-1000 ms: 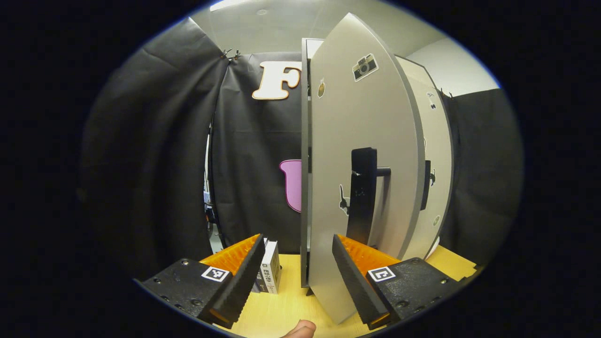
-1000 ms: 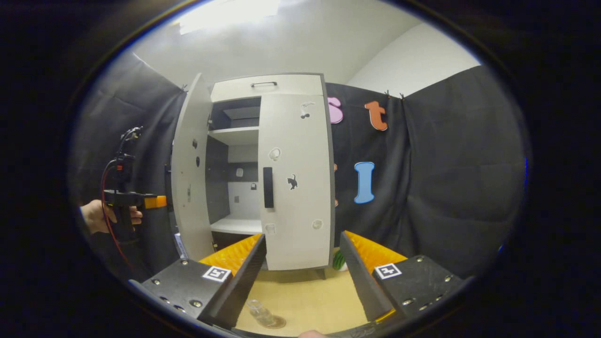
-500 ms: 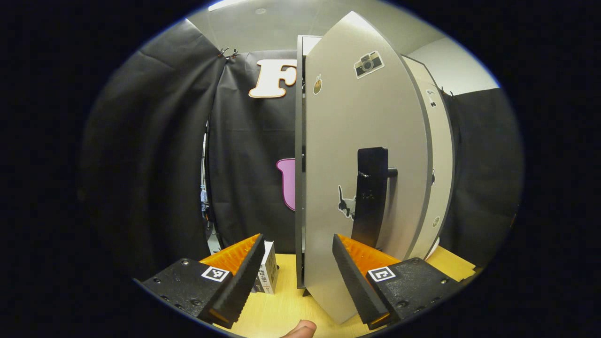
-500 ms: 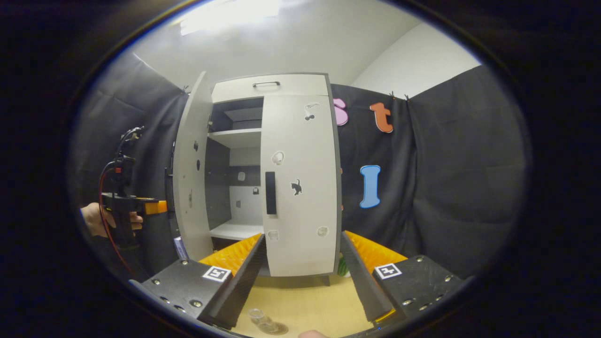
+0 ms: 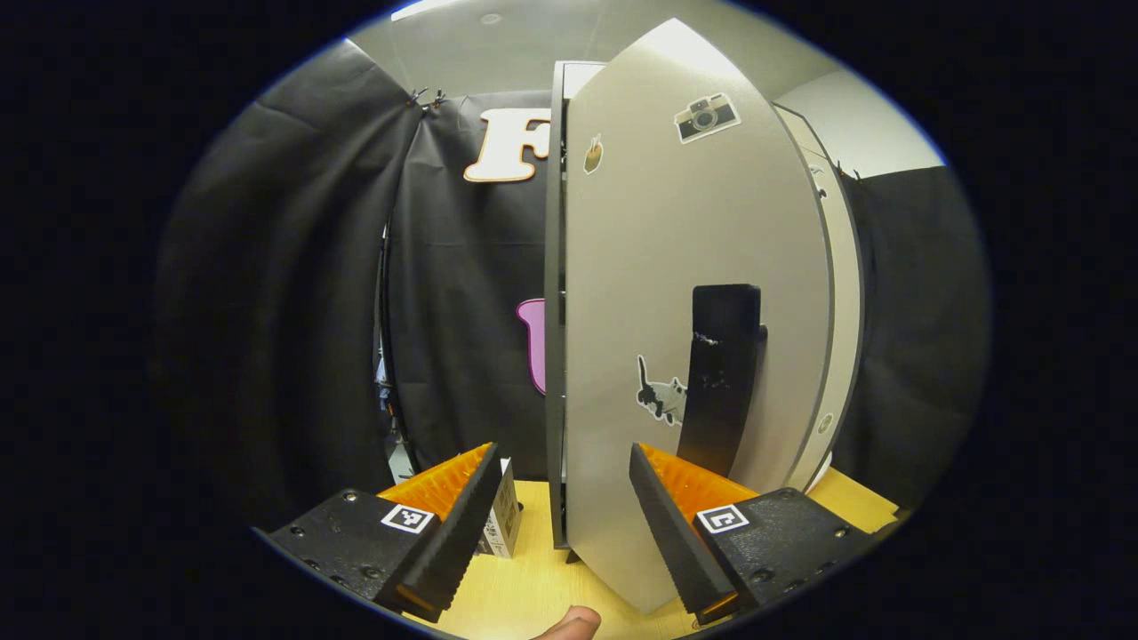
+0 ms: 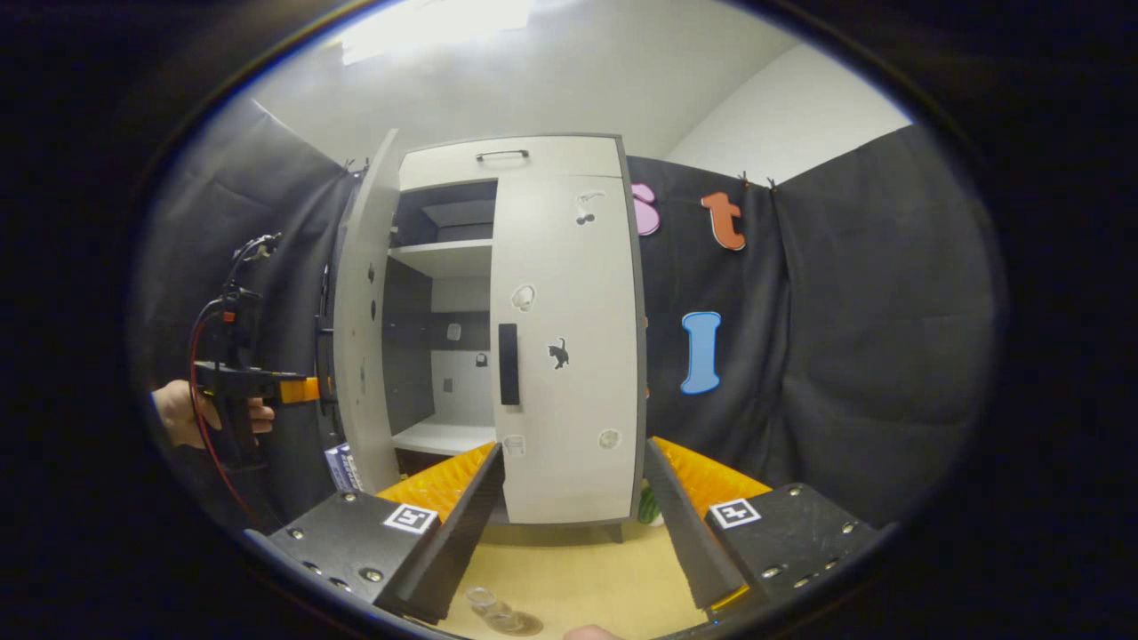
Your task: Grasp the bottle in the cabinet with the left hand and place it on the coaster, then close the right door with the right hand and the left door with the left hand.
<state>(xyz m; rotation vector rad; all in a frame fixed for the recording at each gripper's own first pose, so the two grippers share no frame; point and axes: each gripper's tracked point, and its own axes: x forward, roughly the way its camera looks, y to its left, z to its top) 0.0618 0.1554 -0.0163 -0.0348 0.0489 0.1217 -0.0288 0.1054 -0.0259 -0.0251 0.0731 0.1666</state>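
In the left gripper view my left gripper is open, its fingers on either side of the lower edge of the left cabinet door. That grey door stands ajar, its black handle just above my right finger. The right gripper view shows the cabinet from the front: right door shut, left door partly open, left gripper close to its outer face. My right gripper is open and empty, back from the cabinet. A clear bottle stands on a coaster below it.
The cabinet stands on a light wooden table. A small box sits left of the cabinet's foot. Something green sits by its right foot. A hand holds the left gripper. Shelves inside look bare.
The left door has swung further toward shut, showing more of its outer face in the left gripper view. The left gripper has moved with it. The right gripper barely moved.
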